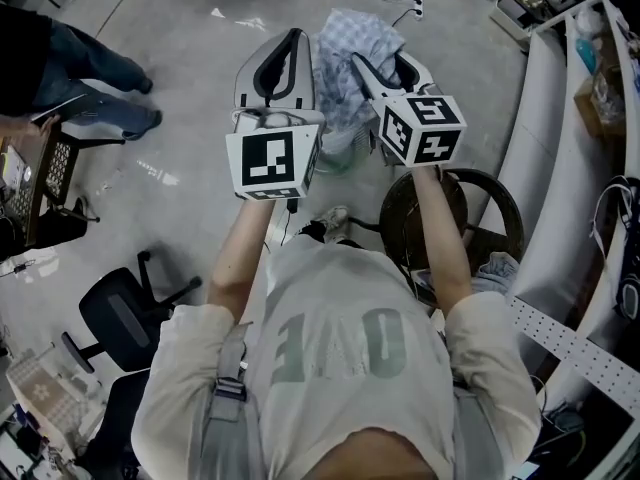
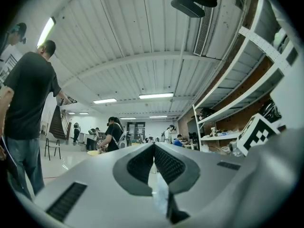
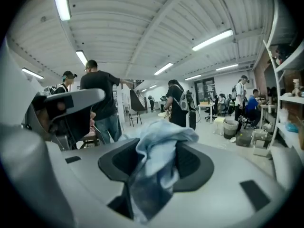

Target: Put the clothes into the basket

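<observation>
Everything here is placed from the right gripper (image 1: 380, 60). Its jaws stand apart, and a pale blue checked cloth (image 1: 350, 40) lies bunched between the pads, loose rather than pinched. In the right gripper view the fabric puffs up over the jaw tips and trails down the gap toward the camera, touching both pads without being squeezed flat. From the head view most of the cloth spills past this gripper's tips and off to their left, over the grey floor (image 1: 180, 28). The left gripper (image 1: 296, 36) is just to the left of the right gripper, at about the same reach. It is clenched tip to tip with nothing in it (its own view shows the two ribbed pads meeting in a closed point, with only the room beyond). On the person's side of the right gripper's tips, under the hanging cloth and between the two marker cubes, a pale greenish rim (image 1: 345, 153) peeks out. Too little of it shows to tell whether it is the basket. Nearer the person, under the forearm that carries the right gripper, sits a dark round tub (image 1: 500, 203). Well to the left of the right gripper a bystander (image 1: 95, 68) in jeans stands on the floor. A black chair (image 1: 115, 318) is farther left and closer in.
</observation>
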A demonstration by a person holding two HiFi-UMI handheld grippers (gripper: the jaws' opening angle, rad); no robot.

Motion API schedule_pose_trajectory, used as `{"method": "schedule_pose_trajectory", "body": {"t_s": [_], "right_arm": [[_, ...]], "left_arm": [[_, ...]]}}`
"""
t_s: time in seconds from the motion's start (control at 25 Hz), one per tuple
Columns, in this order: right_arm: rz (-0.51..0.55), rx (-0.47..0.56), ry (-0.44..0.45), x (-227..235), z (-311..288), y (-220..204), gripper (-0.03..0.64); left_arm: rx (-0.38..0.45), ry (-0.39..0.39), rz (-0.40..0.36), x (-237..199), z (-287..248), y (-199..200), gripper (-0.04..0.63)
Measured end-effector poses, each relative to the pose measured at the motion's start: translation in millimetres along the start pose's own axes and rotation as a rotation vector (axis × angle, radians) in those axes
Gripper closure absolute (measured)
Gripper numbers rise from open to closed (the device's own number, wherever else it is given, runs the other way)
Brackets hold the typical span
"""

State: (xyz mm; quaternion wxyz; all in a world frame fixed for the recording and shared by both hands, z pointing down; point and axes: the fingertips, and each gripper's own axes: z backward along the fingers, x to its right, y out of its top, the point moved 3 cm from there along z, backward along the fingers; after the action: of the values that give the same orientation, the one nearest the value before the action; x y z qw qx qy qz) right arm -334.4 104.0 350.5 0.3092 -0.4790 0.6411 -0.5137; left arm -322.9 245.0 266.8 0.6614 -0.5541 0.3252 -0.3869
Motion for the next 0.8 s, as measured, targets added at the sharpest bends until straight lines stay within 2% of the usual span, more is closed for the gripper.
{"method": "schedule_pose_trajectory", "body": {"t_s": [0.24, 0.44, 0.52, 0.64, 0.8], "right_arm": [[0.000, -0.146, -0.003, 1.5, -7.5, -37.1, 0.397], [0.011, -0.454, 0.047, -1.0, -13.4, -94.3, 0.391], [0.010, -0.512, 0.036, 0.8, -10.5, -112.1, 0.391], [-0.050, -0.601, 0.036, 1.8, -9.5, -132.1, 0.391], [-0.050, -0.812, 0.053, 3.9, -9.1, -166.5, 0.391]], "left_arm": [[-0.009, -0.017, 0.002, 5.7, -2.5, -4.1, 0.577], [-0.013, -0.015, 0.001, 7.1, -3.3, -6.4, 0.578], [-0.015, -0.013, 0.000, 7.7, -3.4, -7.3, 0.578], [-0.023, -0.010, 0.001, 4.6, -4.8, -10.9, 0.578], [-0.038, -0.002, 0.013, 3.3, -4.7, -18.7, 0.577]]}}
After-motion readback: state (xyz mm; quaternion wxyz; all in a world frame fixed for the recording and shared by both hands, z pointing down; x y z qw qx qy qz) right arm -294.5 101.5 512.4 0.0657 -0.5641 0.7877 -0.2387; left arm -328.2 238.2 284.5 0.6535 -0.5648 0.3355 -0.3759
